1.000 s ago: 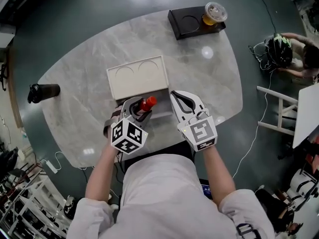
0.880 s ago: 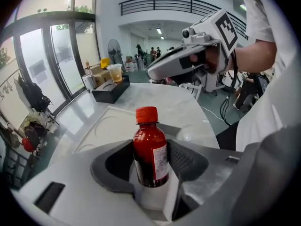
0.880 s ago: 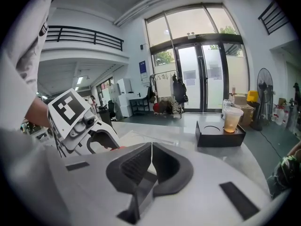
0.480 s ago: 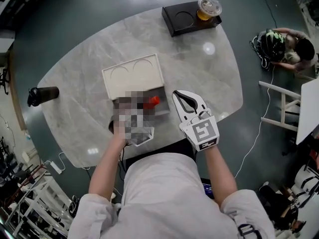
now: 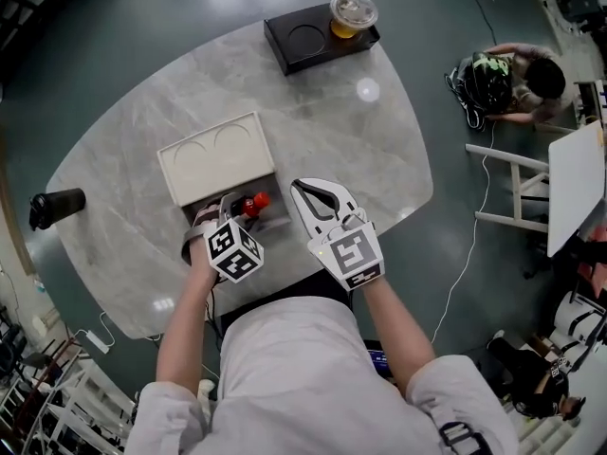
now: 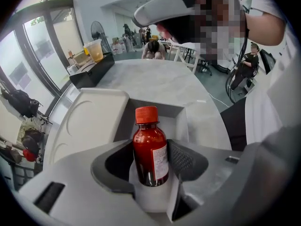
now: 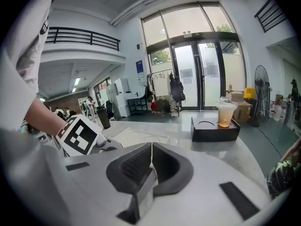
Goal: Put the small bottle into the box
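Note:
A small bottle (image 5: 251, 203) of dark red liquid with a red cap stands upright between the jaws of my left gripper (image 5: 237, 204), which is shut on it. In the left gripper view the bottle (image 6: 149, 149) hangs just in front of the open white box (image 6: 181, 124), its cap level with the box's far wall. The box's lid (image 5: 213, 154), with two round recesses, lies flat behind it. My right gripper (image 5: 305, 188) is beside the box on the right, shut and empty; its jaws (image 7: 150, 163) meet with no gap.
A black tray (image 5: 303, 41) holding an iced drink cup (image 5: 353, 12) stands at the table's far edge. A black flask (image 5: 55, 205) lies at the left edge. On the floor to the right a person (image 5: 517, 69) crouches near a white stool (image 5: 512, 192).
The head view has swung, so everything sits further left. The left gripper keeps the bottle at the box's near side. The right gripper stays shut beside it.

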`<state>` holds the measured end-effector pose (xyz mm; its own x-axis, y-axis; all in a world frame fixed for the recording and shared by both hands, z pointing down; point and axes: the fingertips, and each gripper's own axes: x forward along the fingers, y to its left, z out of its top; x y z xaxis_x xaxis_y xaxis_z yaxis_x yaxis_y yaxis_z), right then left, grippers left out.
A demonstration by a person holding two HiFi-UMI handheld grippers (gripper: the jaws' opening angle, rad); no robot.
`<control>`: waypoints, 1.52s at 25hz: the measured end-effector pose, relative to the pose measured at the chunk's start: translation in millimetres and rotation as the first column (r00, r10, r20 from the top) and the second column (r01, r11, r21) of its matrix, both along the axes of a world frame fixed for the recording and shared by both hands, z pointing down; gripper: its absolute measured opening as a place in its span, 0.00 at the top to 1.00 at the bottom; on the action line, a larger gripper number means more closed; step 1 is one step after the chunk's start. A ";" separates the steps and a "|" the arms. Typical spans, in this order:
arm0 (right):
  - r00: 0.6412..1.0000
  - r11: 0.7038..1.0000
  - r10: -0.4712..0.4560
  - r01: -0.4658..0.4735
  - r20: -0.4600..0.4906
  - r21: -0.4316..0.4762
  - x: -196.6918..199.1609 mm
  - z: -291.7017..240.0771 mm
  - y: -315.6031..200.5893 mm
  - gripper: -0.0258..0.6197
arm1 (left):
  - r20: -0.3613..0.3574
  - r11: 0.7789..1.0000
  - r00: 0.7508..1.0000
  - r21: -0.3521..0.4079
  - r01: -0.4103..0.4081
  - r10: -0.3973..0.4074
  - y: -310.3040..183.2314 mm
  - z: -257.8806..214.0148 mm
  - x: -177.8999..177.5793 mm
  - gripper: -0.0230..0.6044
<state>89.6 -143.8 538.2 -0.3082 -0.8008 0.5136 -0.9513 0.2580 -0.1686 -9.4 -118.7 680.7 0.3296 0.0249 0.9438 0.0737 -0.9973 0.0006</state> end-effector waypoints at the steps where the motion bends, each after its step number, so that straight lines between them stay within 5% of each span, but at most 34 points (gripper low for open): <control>1: 1.000 1.000 -0.001 0.001 -0.001 -0.001 0.6 -0.3 -0.3 0.92 | 0.005 1.000 1.000 0.001 -0.001 0.001 -0.4 1.8 -0.1 0.59; 38: 1.000 1.000 0.017 -0.017 -0.004 -0.004 10.9 -3.4 8.3 0.92 | 0.079 0.997 0.995 0.016 -0.070 0.069 7.6 35.2 3.3 0.59</control>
<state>100.4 -135.5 534.8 -0.2921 -0.8039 0.5180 -0.9563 0.2410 -0.1653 -6.1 -111.0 716.0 0.2527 0.0273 0.9671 0.1432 -0.9896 -0.0095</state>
